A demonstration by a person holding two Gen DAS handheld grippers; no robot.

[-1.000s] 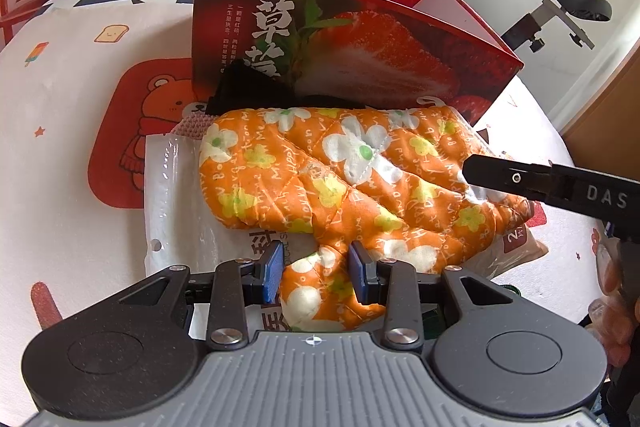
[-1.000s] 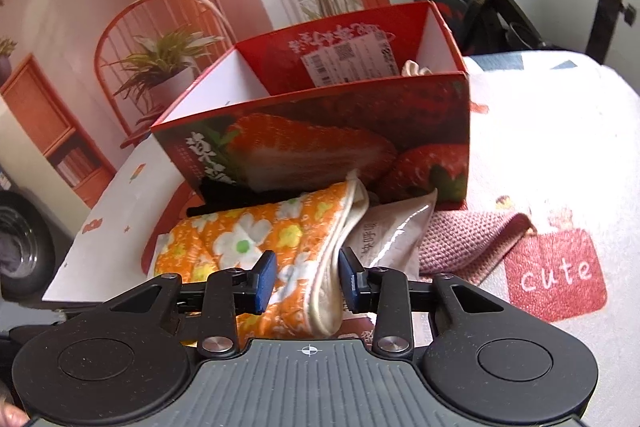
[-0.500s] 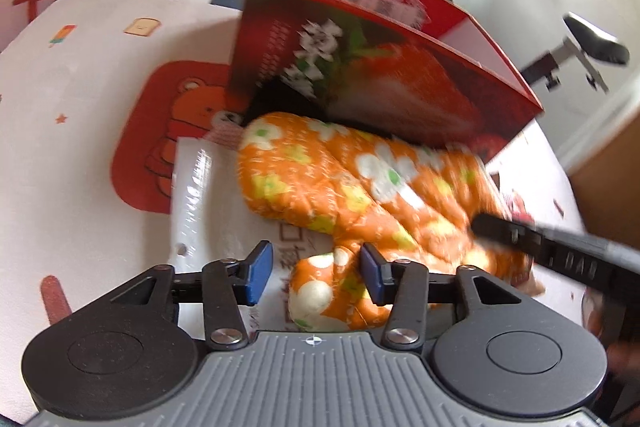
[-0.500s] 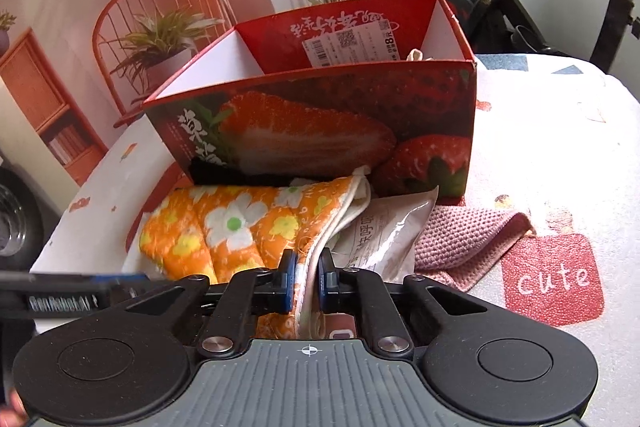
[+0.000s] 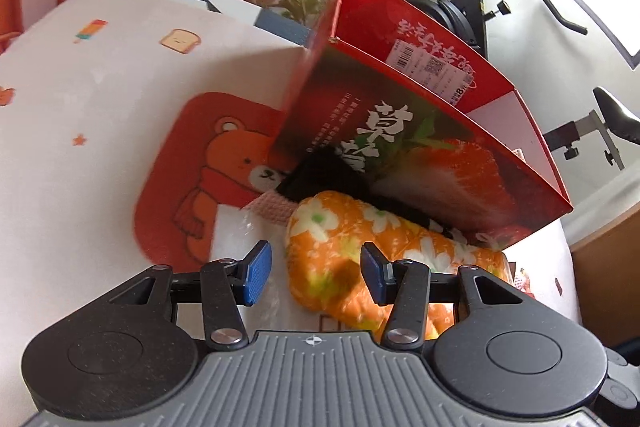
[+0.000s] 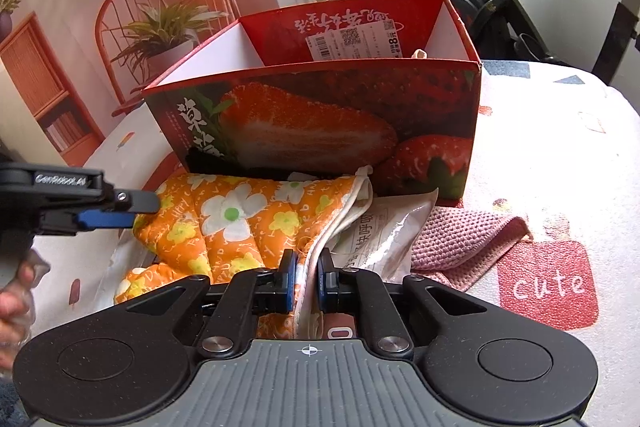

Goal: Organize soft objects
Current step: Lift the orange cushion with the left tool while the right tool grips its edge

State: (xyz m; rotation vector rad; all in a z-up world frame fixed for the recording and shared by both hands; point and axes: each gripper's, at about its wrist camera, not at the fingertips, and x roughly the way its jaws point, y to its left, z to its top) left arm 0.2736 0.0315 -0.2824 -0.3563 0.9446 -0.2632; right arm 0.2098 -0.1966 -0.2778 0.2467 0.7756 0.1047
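Since the earlier frame, left gripper (image 5: 313, 273) has released the oven mitt (image 6: 240, 215) and stands open; right gripper (image 6: 306, 281) now clamps its cuff. Next I lift it into the strawberry box (image 6: 320, 115).

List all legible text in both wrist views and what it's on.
"cute": red patch on the tablecloth.
"GenRobot.AI": arm of the left tongs.
"草莓": front of the strawberry box, partly hidden.
"8元": white barcode sticker inside the box.
Upside-down script above the sticker, the sticker's fine print and the plastic packet print: too small or blurred to read.
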